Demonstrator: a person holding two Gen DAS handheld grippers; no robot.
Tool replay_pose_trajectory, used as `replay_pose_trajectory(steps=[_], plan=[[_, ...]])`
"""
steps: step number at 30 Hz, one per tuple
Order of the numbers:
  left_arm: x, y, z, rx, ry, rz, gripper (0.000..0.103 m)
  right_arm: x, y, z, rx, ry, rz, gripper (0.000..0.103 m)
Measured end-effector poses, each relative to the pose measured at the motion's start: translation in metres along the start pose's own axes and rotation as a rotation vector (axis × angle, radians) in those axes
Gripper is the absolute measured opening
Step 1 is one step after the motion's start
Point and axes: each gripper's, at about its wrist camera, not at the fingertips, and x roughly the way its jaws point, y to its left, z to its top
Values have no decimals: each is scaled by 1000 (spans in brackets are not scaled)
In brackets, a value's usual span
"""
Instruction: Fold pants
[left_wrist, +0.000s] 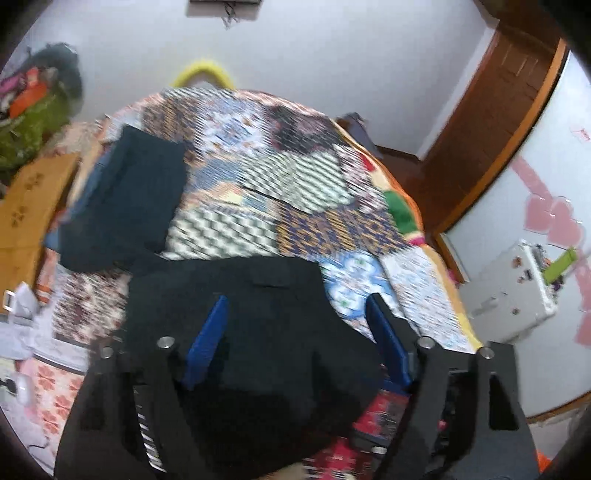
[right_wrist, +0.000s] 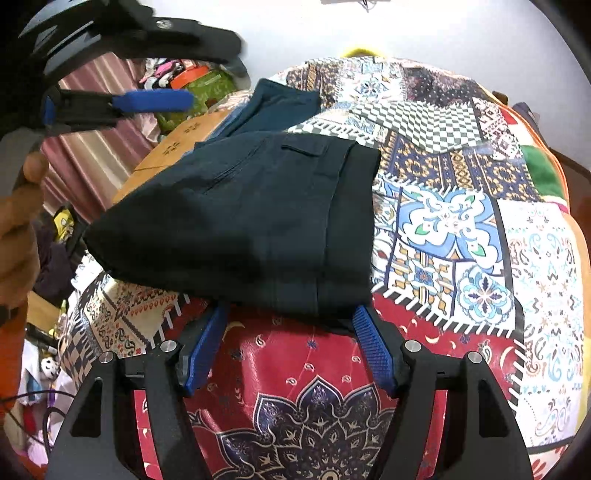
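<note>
Dark navy pants (right_wrist: 243, 218) lie folded in a thick bundle on the patchwork bedspread (right_wrist: 461, 229); they also show in the left wrist view (left_wrist: 251, 325). My right gripper (right_wrist: 290, 315) is open, its blue fingers at the bundle's near edge, holding nothing. My left gripper (left_wrist: 297, 306) is open above the bundle, and it shows raised at the upper left of the right wrist view (right_wrist: 155, 99). A second folded dark garment (left_wrist: 125, 199) lies farther back on the left.
A yellow-brown board (left_wrist: 26, 218) and a clothes pile (left_wrist: 29, 110) sit left of the bed. A wooden door frame (left_wrist: 509, 110) and a white box (left_wrist: 517, 291) are to the right. White wall behind.
</note>
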Motion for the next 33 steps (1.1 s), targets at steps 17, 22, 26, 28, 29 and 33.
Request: replay_pose_trajectory(steps=[17, 22, 26, 28, 29, 33], plan=[[108, 134, 39, 31, 191, 380, 94, -5, -2, -2, 46, 1, 21, 66], [139, 154, -7, 130, 244, 434, 103, -5, -3, -3, 54, 11, 14, 66], [121, 155, -25, 137, 226, 481, 103, -7, -5, -5, 55, 17, 6, 66], [110, 154, -35, 150, 224, 504, 103, -10, -5, -5, 54, 14, 0, 66], [104, 154, -40, 152, 226, 514, 103, -12, -5, -5, 54, 10, -1, 66], [76, 152, -64, 136, 238, 523, 103, -23, -2, -4, 46, -22, -3, 66]])
